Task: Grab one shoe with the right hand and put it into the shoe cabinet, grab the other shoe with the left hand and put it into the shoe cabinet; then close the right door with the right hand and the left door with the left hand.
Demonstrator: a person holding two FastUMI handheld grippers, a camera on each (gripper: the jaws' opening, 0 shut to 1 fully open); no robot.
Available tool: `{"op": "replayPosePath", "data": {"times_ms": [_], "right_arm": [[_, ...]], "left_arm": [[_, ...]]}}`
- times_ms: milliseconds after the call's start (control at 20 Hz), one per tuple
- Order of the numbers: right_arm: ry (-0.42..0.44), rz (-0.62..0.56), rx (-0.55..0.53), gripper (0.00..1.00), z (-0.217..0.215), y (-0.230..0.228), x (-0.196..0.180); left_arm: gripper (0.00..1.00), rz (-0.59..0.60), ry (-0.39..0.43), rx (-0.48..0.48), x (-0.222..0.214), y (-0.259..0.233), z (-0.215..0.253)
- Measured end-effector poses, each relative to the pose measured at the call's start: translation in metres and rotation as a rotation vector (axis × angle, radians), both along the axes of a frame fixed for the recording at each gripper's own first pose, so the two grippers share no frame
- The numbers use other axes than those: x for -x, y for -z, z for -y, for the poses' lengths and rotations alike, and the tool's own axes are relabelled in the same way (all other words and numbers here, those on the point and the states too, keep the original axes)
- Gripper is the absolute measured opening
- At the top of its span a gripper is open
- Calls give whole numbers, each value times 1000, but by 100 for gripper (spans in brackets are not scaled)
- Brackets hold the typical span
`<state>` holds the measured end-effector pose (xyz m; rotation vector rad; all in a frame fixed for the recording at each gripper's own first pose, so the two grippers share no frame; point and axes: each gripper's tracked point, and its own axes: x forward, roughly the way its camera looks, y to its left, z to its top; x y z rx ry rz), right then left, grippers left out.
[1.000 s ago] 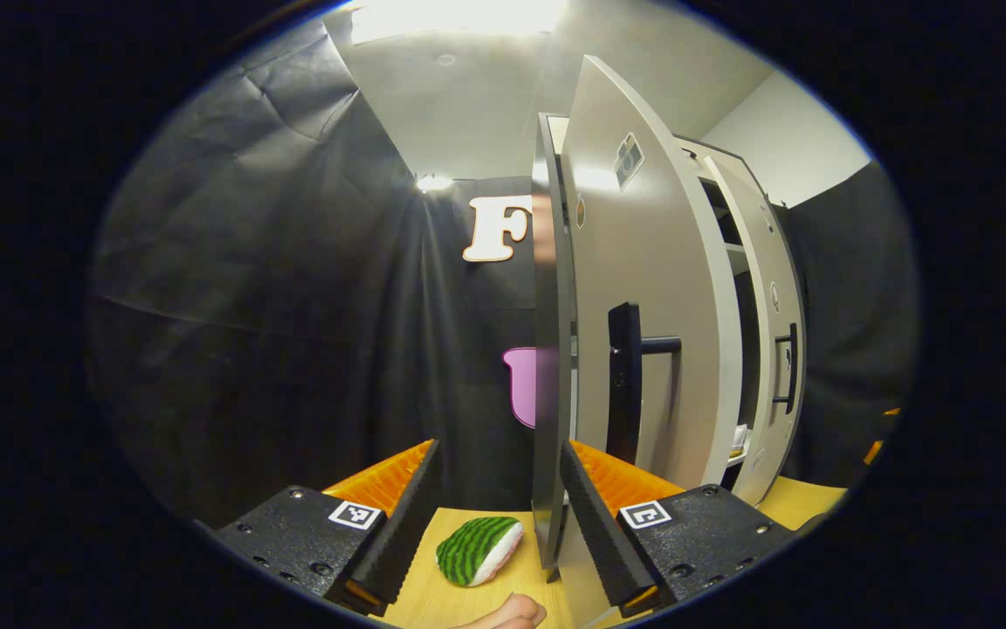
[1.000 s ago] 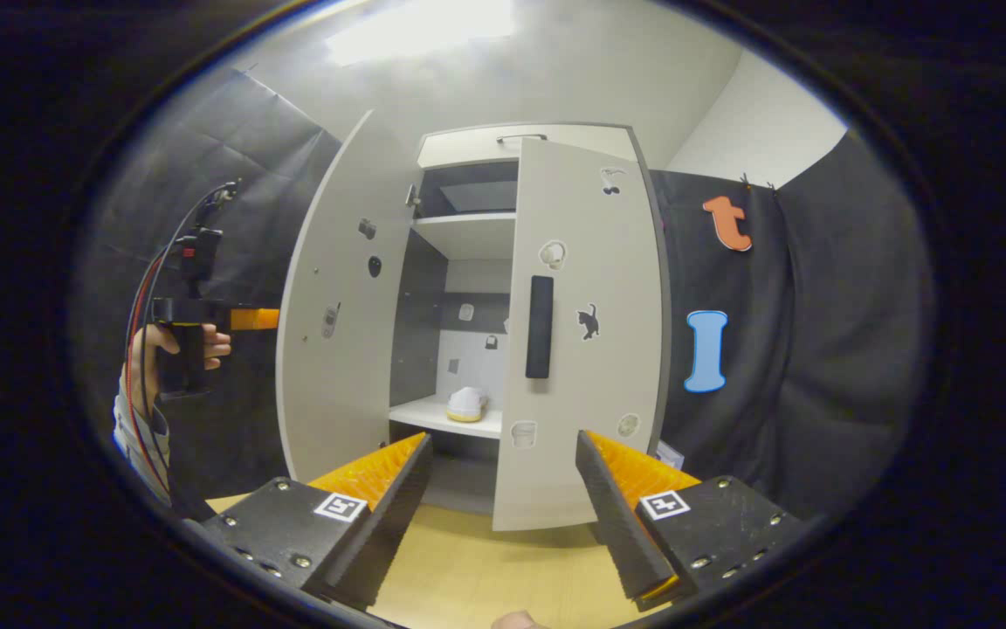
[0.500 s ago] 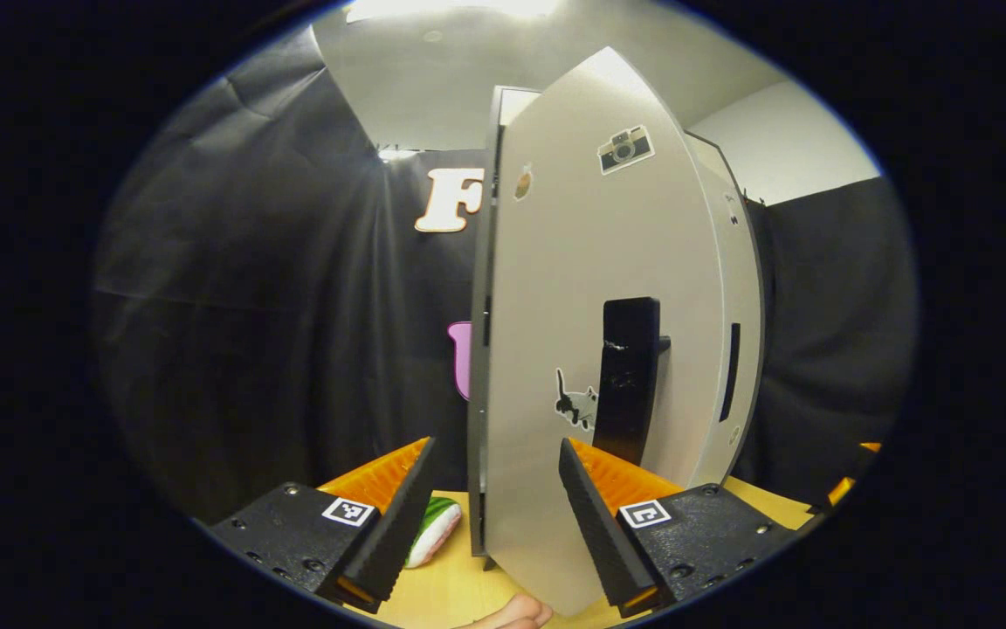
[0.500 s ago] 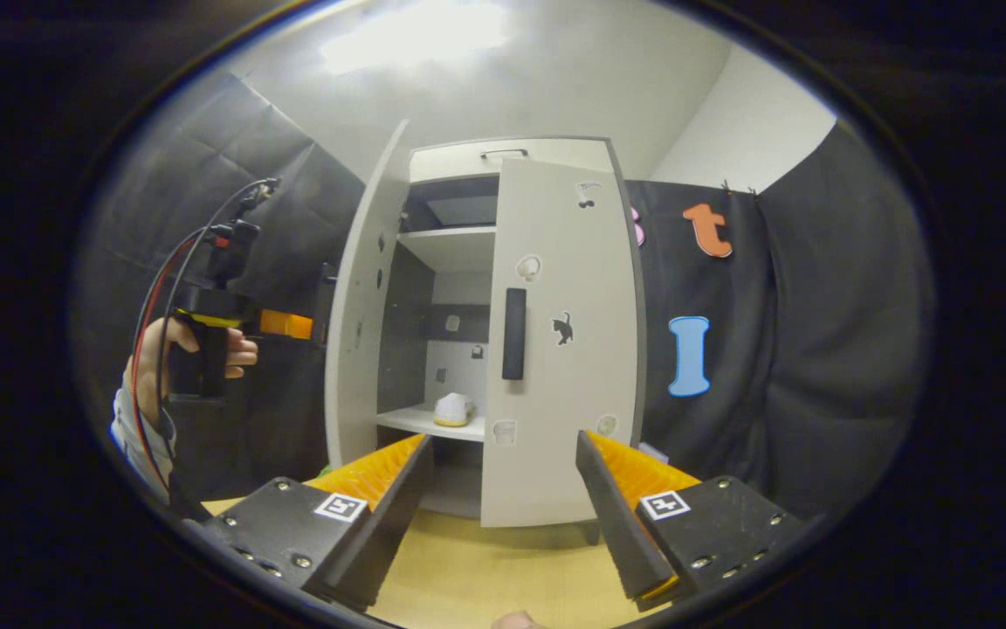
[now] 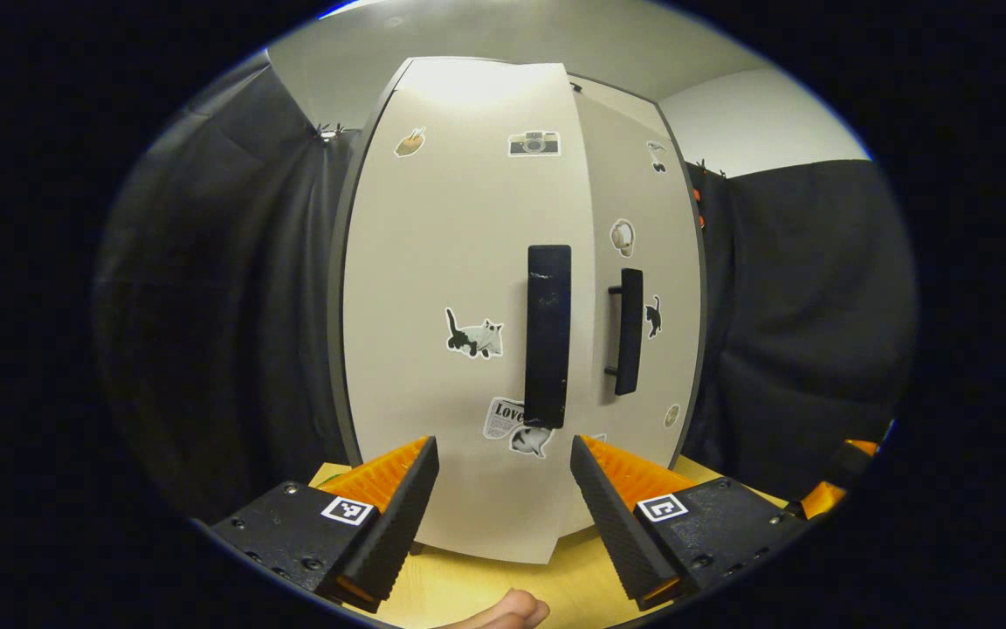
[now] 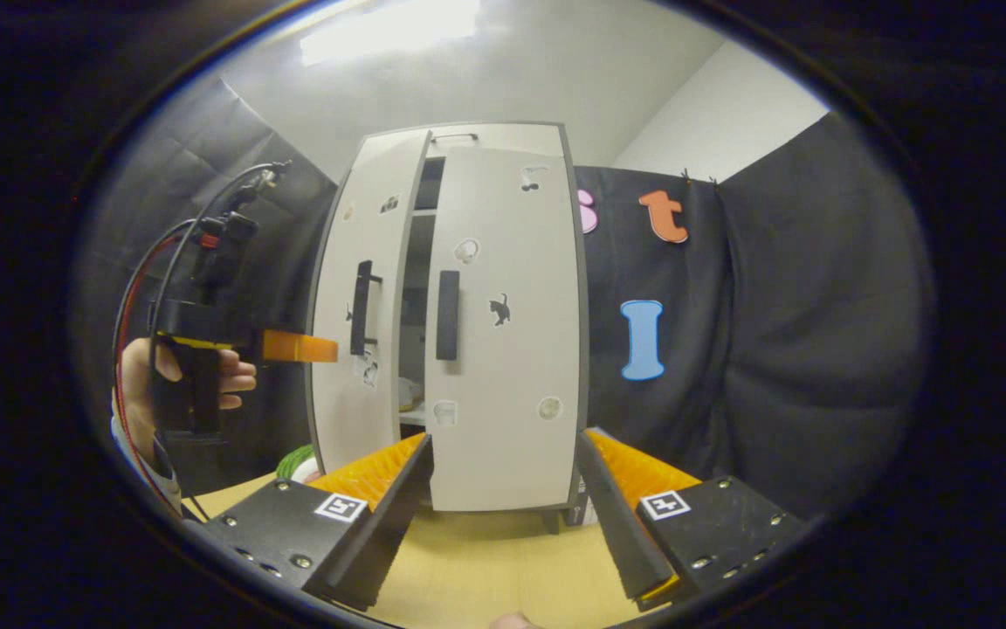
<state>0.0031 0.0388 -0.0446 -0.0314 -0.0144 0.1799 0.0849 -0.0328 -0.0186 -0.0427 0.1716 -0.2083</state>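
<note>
**Both tongs open, held level**

In the left gripper view, the left tongs [image 5: 503,511] point forward with the two fingers spread wide apart and nothing between them; a fingertip [image 5: 503,611] of the person shows at the bottom edge. In the right gripper view, the right tongs [image 6: 503,515] are likewise parted and bare. Farther off there, a hand [image 6: 193,380] grips the left tongs' handle, the fingers held horizontal.

"Love" on a sticker [image 5: 503,418], left door [image 5: 433,288]
</note>
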Motion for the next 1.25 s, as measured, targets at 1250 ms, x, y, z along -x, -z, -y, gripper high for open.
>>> {"op": "replayPosePath", "data": {"times_ms": [1250], "right_arm": [[-9,40,-43,98,4,-18,47]], "left_arm": [[97,99,-25,-9,117,13,-2]]}}
